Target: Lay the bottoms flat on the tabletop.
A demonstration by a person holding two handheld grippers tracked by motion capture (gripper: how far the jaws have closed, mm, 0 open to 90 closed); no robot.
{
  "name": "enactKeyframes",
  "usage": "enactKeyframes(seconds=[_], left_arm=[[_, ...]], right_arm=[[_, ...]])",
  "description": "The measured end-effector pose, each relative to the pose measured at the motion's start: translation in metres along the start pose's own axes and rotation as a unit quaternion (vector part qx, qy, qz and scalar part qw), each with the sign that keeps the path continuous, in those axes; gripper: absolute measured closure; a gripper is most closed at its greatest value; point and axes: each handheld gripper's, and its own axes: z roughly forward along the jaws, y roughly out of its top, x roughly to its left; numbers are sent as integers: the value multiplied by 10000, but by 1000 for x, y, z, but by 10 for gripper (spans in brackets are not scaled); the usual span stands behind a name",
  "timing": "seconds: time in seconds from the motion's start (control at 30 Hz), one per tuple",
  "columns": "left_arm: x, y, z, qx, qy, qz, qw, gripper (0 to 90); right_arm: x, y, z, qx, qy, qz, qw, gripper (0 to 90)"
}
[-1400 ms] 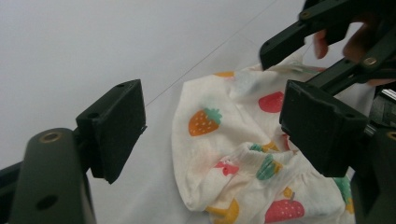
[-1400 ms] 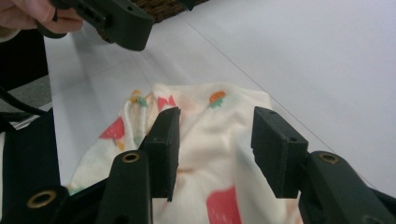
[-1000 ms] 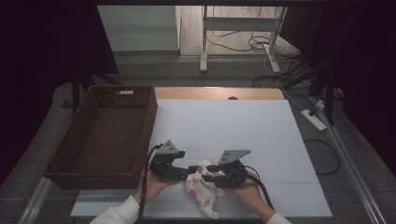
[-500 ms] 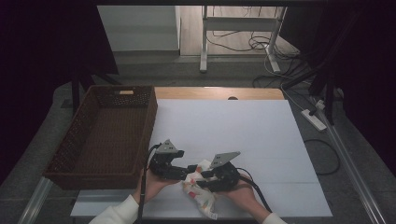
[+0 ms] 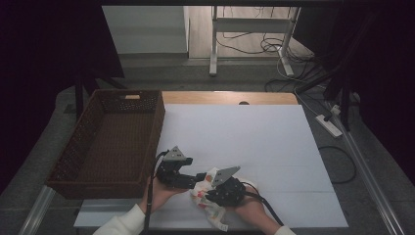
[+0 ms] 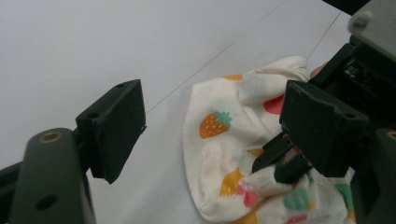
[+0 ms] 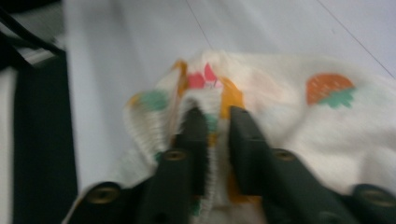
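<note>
Soft cream cloth (image 5: 209,203) printed with strawberries lies bunched at the near edge of the white counter (image 5: 254,142). It is light and floppy, so I take it by its ribbed hem. My right claw (image 7: 212,122) has just been closing and now pinches that hem; my left claw (image 6: 212,126) gapes beside it. Folds hide the garment's shape.

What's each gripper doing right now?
Left gripper: open, holding nothing.
Right gripper: jaws just closed, shut on the cream fruit-print cloth.
</note>
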Motion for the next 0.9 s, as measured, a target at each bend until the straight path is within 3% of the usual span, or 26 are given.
enactKeyframes(seconds=[0.1,0.2,0.27,0.33,0.4,0.6,0.8,0.9], left_arm=[[-1,0,0,7,-6,21,10000,214],[-1,0,-1,-3,0,41,10000,214],[-2,0,-2,-17,-10,58,10000,222],[-2,0,-2,-8,-34,79,10000,229],[-3,0,-1,10,-85,126,9999,238],[-11,2,2,34,-252,351,9991,267],[-26,5,20,279,-459,759,9957,277],[-28,4,26,365,-515,843,9944,277]], right_arm=[[-2,1,-3,-74,22,62,10000,858],[-5,1,-12,-277,-130,111,9995,858],[-13,-1,-26,-512,-333,313,9976,858],[-16,-3,-31,-621,-369,436,9964,858],[-24,-7,-43,-852,-504,645,9930,858],[-30,-12,-55,-1038,-677,784,9892,858],[-31,-16,-51,-932,-646,784,9904,857],[-30,-16,-51,-937,-613,766,9908,857]])
